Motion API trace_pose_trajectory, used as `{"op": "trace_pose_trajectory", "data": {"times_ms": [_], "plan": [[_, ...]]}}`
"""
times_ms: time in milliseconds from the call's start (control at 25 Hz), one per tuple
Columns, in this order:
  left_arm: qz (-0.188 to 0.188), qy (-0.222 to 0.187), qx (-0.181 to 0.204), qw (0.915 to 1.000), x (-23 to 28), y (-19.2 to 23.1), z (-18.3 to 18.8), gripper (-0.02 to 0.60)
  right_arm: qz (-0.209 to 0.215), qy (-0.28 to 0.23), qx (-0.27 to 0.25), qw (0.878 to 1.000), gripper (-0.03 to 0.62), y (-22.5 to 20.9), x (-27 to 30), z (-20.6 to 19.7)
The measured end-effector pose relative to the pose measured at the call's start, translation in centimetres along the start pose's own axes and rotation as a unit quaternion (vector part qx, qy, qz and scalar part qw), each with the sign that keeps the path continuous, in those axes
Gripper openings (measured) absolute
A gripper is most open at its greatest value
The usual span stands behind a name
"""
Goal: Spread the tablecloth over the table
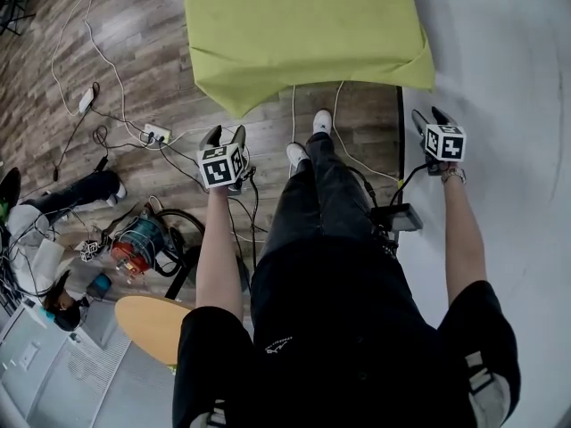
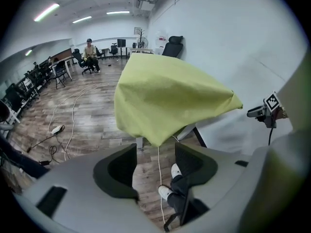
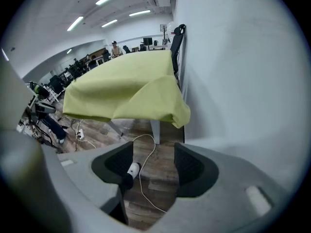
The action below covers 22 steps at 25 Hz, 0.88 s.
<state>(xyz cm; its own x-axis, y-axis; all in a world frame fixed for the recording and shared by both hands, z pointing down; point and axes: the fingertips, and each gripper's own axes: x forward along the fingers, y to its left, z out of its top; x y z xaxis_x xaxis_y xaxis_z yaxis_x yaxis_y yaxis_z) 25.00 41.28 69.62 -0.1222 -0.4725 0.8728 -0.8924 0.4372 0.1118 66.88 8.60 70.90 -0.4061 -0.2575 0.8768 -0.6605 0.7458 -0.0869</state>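
A yellow-green tablecloth [image 1: 303,25] lies draped over the table ahead of me. Its near left corner [image 1: 239,105] hangs down in a point, and its near right corner [image 1: 419,65] is bunched in a fold. My left gripper [image 1: 225,134] is open and empty, just below and short of the left corner. My right gripper [image 1: 429,117] is also open and empty, below the right corner beside the wall. In the left gripper view the cloth [image 2: 165,96] hangs above the open left gripper [image 2: 155,164]. In the right gripper view the cloth [image 3: 126,93] sits beyond the open right gripper [image 3: 153,166]. Neither gripper touches the cloth.
A white wall [image 1: 517,78] runs close along the right. Cables and a power strip [image 1: 156,134] lie on the wood floor under the table's near edge, by my shoes [image 1: 308,141]. A person [image 1: 71,194] sits on the floor at left beside gear, and a round wooden seat [image 1: 152,324] is behind me.
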Motion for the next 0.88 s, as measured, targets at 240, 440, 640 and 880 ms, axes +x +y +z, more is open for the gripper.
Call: {"op": "trace_pose_trajectory", "data": {"times_ms": [240,440,640,880], "plan": [[-0.014,-0.074,-0.011,0.9971,-2.5,-2.2,2.7,0.025,0.05,-0.075,0.007,0.996,0.214,3.7,-2.1,3.5],[-0.047,-0.132,-0.019,0.9899,-4.9,-4.5,5.8,0.006,0.072,-0.135,-0.005,0.988,0.033,5.5,-4.9,7.2],[-0.069,-0.186,-0.005,0.9801,-7.9,-6.9,9.3,0.006,0.096,-0.186,-0.025,0.978,0.006,7.1,-8.3,10.7],[-0.093,-0.239,0.01,0.9666,-11.8,-9.4,12.0,0.006,0.114,-0.238,-0.044,0.963,0.006,9.4,-13.0,13.5]]}}
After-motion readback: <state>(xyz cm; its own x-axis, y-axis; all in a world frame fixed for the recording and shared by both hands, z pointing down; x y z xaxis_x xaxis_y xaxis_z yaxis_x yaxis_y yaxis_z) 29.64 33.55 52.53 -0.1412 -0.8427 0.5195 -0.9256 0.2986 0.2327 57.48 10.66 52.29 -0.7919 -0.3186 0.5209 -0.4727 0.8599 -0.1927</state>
